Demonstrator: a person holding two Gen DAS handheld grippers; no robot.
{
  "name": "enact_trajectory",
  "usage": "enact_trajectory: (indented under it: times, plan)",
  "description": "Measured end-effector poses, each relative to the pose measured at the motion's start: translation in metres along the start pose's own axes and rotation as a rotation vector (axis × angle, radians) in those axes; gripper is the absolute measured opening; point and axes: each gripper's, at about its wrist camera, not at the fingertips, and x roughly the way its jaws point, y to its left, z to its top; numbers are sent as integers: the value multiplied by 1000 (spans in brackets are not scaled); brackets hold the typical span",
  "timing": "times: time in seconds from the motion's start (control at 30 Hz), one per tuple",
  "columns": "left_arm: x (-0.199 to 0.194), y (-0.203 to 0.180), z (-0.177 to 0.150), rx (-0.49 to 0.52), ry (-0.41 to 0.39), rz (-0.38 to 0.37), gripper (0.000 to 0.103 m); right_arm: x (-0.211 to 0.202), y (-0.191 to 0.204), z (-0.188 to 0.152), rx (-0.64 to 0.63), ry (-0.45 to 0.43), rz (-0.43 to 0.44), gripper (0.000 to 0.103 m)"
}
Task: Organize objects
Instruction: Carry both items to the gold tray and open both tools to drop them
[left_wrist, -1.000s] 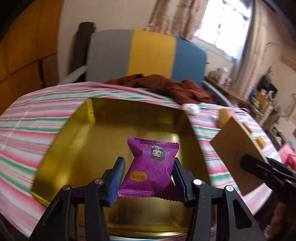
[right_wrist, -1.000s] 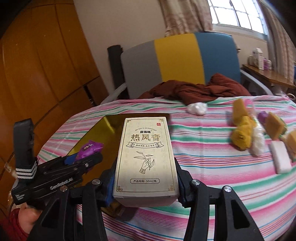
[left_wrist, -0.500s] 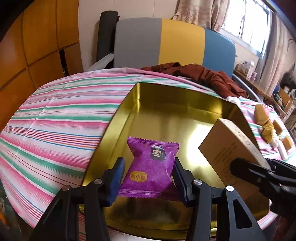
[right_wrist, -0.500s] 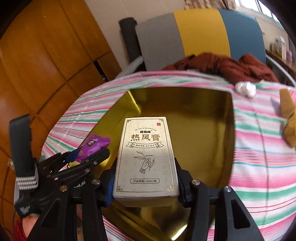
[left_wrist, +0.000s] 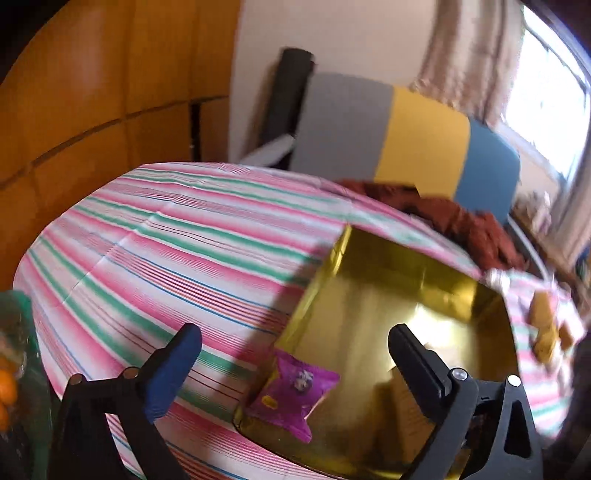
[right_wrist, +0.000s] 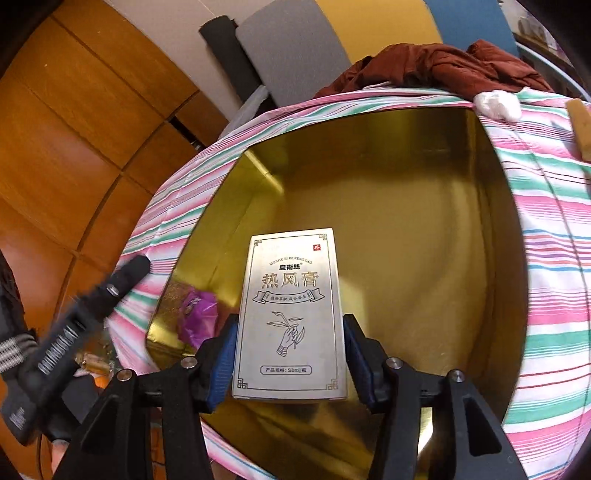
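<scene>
- Gold tin tray (right_wrist: 369, 206) sits on my striped tablecloth (left_wrist: 166, 251), and both grippers hang over its near end.
- My left gripper (left_wrist: 295, 354) has its jaws opening, spread wide with nothing pressed between them.
- Purple snack packet (left_wrist: 295, 395) lies free in the tray's near left corner, leaning against the wall, clear of both left fingers.
- My right gripper (right_wrist: 290, 354) is opening too; the pale carton (right_wrist: 291, 314) with printed characters stands between its blue pads (right_wrist: 226, 354), which sit right at its sides.
- I cannot tell whether the carton's base touches the tray floor.
- Yellow blocks (left_wrist: 543, 325) lie on the cloth beyond the tray's right side.
</scene>
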Motion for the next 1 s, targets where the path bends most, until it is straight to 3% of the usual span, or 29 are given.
enact_trajectory:
  times: [0.1, 0.4, 0.57, 0.8, 1.0]
  plan:
    - [-13, 8, 5, -67, -31, 9, 103, 0, 13, -2, -43, 7, 89, 58]
    - [-24, 1, 5, -176, -15, -103, 103, -76, -3, -9, -108, -216, 36, 58]
    - [-23, -32, -7, -115, 45, -186, 103, -111, -32, -14, -95, -294, -69, 58]
    - [-25, -79, -24, -28, 109, -276, 103, -132, -73, -16, -31, -307, -148, 58]
    - [-36, -125, -39, 67, 132, -365, 103, -144, -120, -30, -9, -303, -272, 58]
